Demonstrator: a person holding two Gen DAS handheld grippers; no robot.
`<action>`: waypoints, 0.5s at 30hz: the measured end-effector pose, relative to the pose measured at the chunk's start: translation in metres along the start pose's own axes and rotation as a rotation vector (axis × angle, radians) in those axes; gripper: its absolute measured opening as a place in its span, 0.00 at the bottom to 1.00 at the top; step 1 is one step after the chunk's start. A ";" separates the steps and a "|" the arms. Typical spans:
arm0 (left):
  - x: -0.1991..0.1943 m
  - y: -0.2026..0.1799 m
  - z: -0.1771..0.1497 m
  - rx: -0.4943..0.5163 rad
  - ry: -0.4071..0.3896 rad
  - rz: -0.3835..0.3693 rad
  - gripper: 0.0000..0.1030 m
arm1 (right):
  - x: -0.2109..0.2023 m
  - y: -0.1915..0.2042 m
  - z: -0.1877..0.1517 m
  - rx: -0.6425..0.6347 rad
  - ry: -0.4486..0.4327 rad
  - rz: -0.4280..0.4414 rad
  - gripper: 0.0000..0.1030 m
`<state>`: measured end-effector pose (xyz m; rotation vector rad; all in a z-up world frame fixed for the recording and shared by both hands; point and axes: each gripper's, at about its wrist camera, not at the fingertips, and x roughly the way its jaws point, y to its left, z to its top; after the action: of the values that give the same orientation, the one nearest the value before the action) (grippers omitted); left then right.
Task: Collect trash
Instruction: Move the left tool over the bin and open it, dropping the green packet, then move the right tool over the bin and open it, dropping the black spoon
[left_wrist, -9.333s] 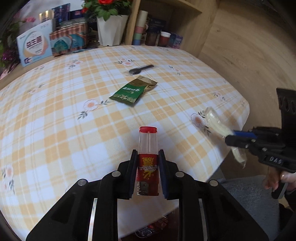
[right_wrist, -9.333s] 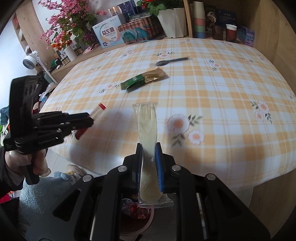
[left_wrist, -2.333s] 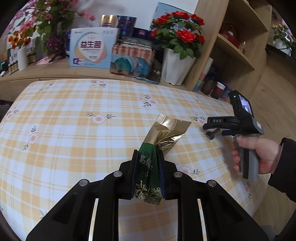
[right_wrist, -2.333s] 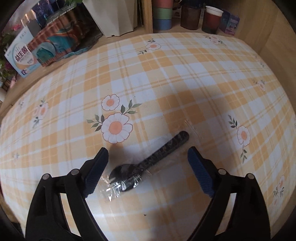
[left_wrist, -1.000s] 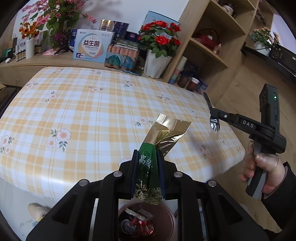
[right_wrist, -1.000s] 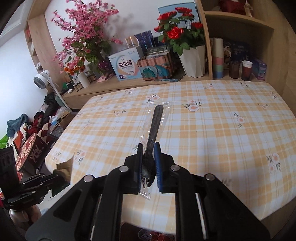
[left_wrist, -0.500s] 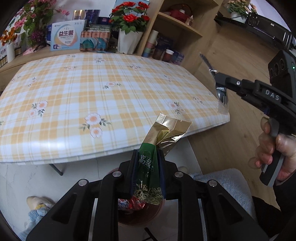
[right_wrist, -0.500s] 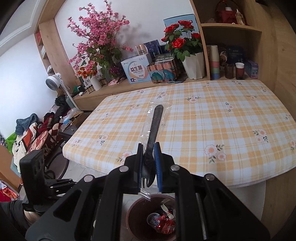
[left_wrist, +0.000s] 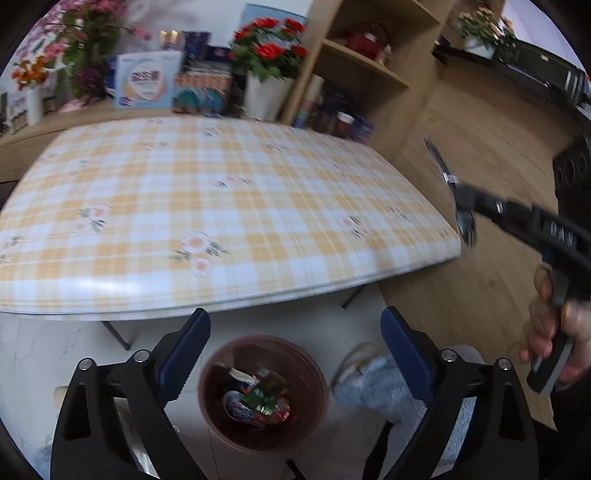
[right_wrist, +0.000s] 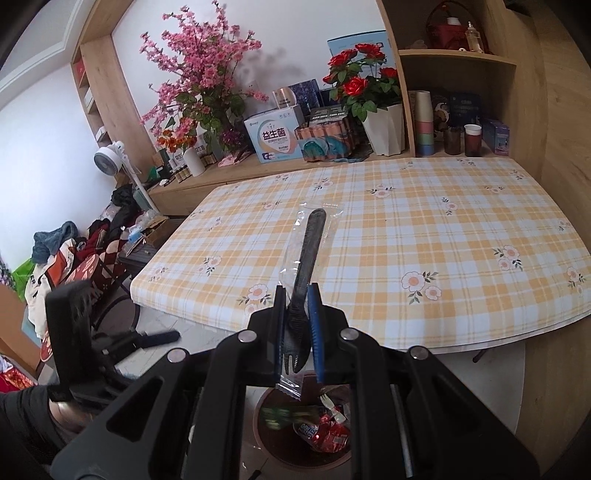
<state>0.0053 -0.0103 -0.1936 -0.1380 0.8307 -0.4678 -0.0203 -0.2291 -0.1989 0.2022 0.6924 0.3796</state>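
My left gripper (left_wrist: 295, 347) is open and empty above the brown trash bin (left_wrist: 207, 402) on the floor. The green tea packet (left_wrist: 264, 396) lies in the bin on red wrappers. My right gripper (right_wrist: 298, 332) is shut on a black plastic fork in a clear wrapper (right_wrist: 308, 254), held above the bin (right_wrist: 264, 439). The packet (right_wrist: 284, 412) also shows there among the trash. In the left wrist view the right gripper (left_wrist: 461, 206) holds the fork off the table's right corner. The left gripper (right_wrist: 162, 336) shows at lower left in the right wrist view.
The table with the yellow checked cloth (left_wrist: 207, 206) stands just beyond the bin. Boxes, flowers (right_wrist: 364, 92) and cups line the shelf behind it. A pile of clothes (right_wrist: 85, 254) and a fan are on the left. A grey slipper (left_wrist: 373, 387) lies beside the bin.
My left gripper opened and the green packet dropped into the bin. My right gripper with the fork drew back from the table to over the bin.
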 end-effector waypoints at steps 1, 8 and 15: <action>-0.006 0.003 0.003 -0.009 -0.021 0.013 0.93 | 0.001 0.002 -0.002 -0.006 0.005 0.000 0.15; -0.051 0.025 0.016 -0.007 -0.152 0.144 0.94 | 0.019 0.021 -0.020 -0.043 0.098 0.010 0.15; -0.089 0.056 0.030 -0.038 -0.239 0.245 0.94 | 0.043 0.039 -0.037 -0.089 0.202 0.026 0.15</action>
<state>-0.0043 0.0778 -0.1298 -0.1228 0.6117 -0.2003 -0.0247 -0.1745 -0.2398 0.0891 0.8702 0.4587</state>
